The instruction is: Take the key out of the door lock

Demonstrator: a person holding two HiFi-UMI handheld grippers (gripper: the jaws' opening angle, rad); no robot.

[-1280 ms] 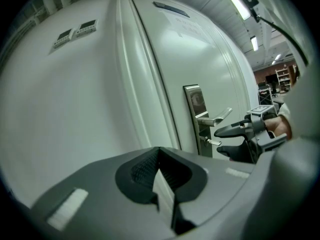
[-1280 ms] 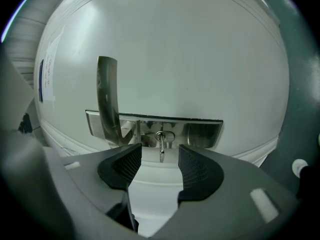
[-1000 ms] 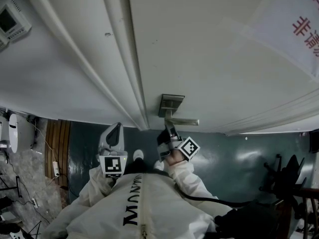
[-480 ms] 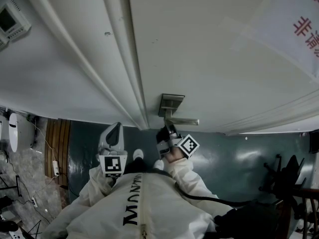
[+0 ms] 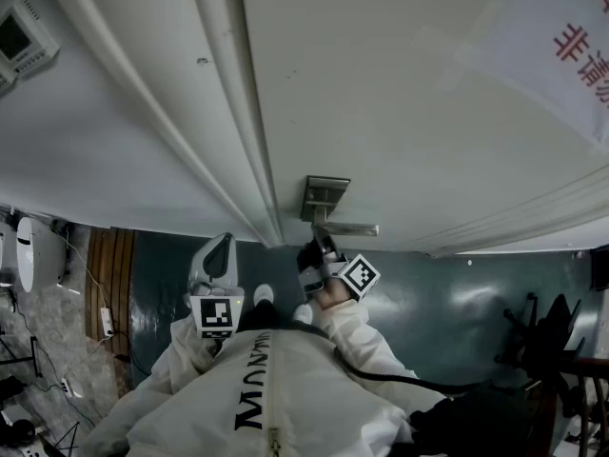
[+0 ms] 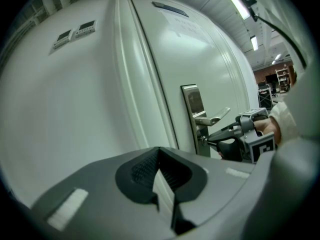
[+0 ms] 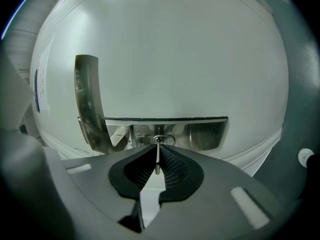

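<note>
A steel lock plate with a lever handle sits on the white door. My right gripper reaches up to the plate just below the handle. In the right gripper view the thin key stands edge-on between the pads, its far end in the keyhole of the lock plate. The jaws are closing, and the pads lie against the key on both sides. My left gripper hangs back by the door frame, shut and empty. The left gripper view shows the right gripper at the plate.
The door frame runs left of the lock. A wall control panel is at the upper left, a paper notice on the door at the upper right. On the floor lie a power strip with cables, and a dark chair stands at the right.
The right gripper has stayed at the lock and edged slightly up toward it, jaws drawn together. The left gripper has not moved.
</note>
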